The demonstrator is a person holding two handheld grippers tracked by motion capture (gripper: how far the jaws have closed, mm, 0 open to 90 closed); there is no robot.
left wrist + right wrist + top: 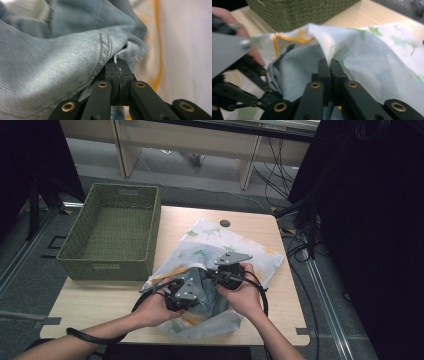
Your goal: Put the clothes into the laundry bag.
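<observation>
While the denim (62,67) sits bunched near the table's near edge on top of the leaf-print bag (250,255), my left gripper (119,75) has its jaws clamped together on a frayed hem corner, threads running down the seam between the pads. Left gripper view gives the detail: twill weave, double stitch line, pale blue fabric heaped to the left, white cloth with an orange line to the right. High view shows none of that; there the denim (207,292) is just a grey-blue lump between my two hands, with the left gripper (184,292) at its left side and the right gripper (231,270) at its right. My right gripper (330,75) has its jaws pressed together on the edge of the white bag (367,57), a fold of printed cloth rising from between the tips. Right gripper view also catches the denim (297,72) lying inside the bag's opening, an orange trim line behind it, and my left gripper's linkage (244,82) at the left edge. Green woven basket (112,232) stands at the table's far left, touching the bag's corner or just beside it, cannot tell which; right gripper view shows its wall (294,12) close behind the cloth. Wooden table (100,300); small dark round object (225,223) near its far edge, visible from the high view.
</observation>
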